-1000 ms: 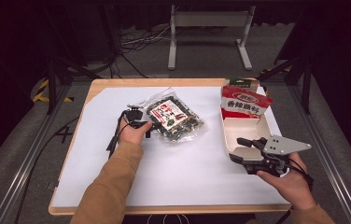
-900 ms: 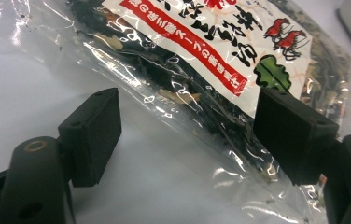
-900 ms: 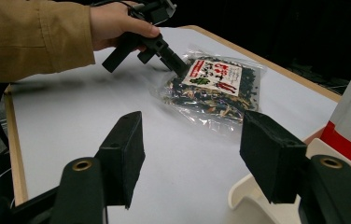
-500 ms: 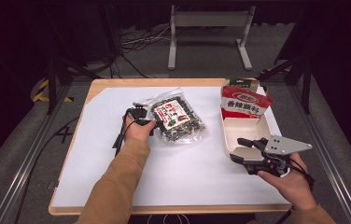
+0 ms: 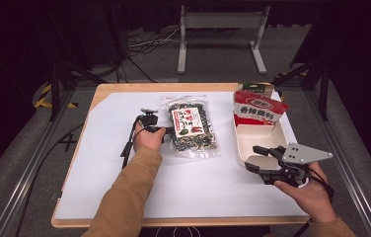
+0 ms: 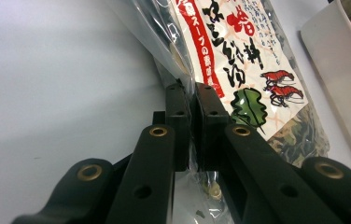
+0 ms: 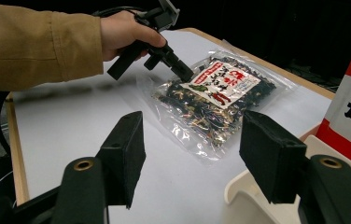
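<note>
Jaws of the left gripper (image 6: 190, 100) have just closed on the left edge of the clear dried-seaweed bag (image 5: 190, 126) mid-table, readying a lift, while the right gripper (image 5: 258, 158) gapes empty near the table's right edge.

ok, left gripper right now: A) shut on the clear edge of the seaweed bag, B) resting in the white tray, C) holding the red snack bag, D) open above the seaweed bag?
A: in the left gripper view the left gripper has its jaws pinched together on the clear plastic edge of the seaweed bag, having just been closing.
</note>
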### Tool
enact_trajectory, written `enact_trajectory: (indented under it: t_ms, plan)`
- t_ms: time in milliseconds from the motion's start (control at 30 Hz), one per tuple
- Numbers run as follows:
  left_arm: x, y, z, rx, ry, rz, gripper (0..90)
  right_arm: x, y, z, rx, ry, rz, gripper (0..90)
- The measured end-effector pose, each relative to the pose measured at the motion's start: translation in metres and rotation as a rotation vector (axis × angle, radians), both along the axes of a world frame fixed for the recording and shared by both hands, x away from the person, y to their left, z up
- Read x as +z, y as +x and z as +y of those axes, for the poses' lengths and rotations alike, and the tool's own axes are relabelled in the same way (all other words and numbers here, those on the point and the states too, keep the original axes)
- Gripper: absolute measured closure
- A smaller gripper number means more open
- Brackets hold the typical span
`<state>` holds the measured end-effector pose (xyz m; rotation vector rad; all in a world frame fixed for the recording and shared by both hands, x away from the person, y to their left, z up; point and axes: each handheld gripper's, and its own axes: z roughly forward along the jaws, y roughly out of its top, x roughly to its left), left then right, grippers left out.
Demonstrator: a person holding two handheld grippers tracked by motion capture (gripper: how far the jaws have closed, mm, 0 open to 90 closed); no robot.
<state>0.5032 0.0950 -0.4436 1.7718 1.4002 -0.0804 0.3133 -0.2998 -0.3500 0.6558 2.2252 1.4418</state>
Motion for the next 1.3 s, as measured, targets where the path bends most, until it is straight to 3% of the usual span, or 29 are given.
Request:
enact_trajectory:
  t_ms: [133, 300, 433, 533, 700, 967, 1300]
  plan:
    - [0.003, 0.000, 0.001, -0.004, 0.013, 0.003, 86.4, 0.000, 0.000, -0.001, -0.001, -0.001, 0.000, 40.1]
    - [0.010, -0.004, 0.006, 0.002, 0.013, -0.025, 87.2, -0.001, 0.000, 0.000, -0.002, -0.005, 0.003, 40.3]
    - [0.022, -0.010, 0.012, -0.003, 0.018, -0.087, 87.4, -0.001, 0.000, 0.001, 0.000, -0.006, 0.003, 40.5]
    - [0.026, -0.014, 0.015, -0.002, 0.007, -0.105, 87.5, -0.001, 0.000, 0.002, 0.002, -0.006, 0.003, 40.6]
    - [0.040, -0.026, 0.019, -0.030, 0.019, -0.200, 87.5, -0.001, 0.001, 0.005, 0.003, -0.009, 0.005, 40.9]
    - [0.060, -0.042, 0.025, -0.062, 0.008, -0.285, 87.5, 0.001, 0.001, 0.009, 0.009, -0.008, 0.016, 43.7]
    - [0.089, -0.072, 0.035, -0.126, -0.003, -0.397, 87.5, 0.005, 0.006, 0.011, -0.007, 0.006, 0.044, 43.4]
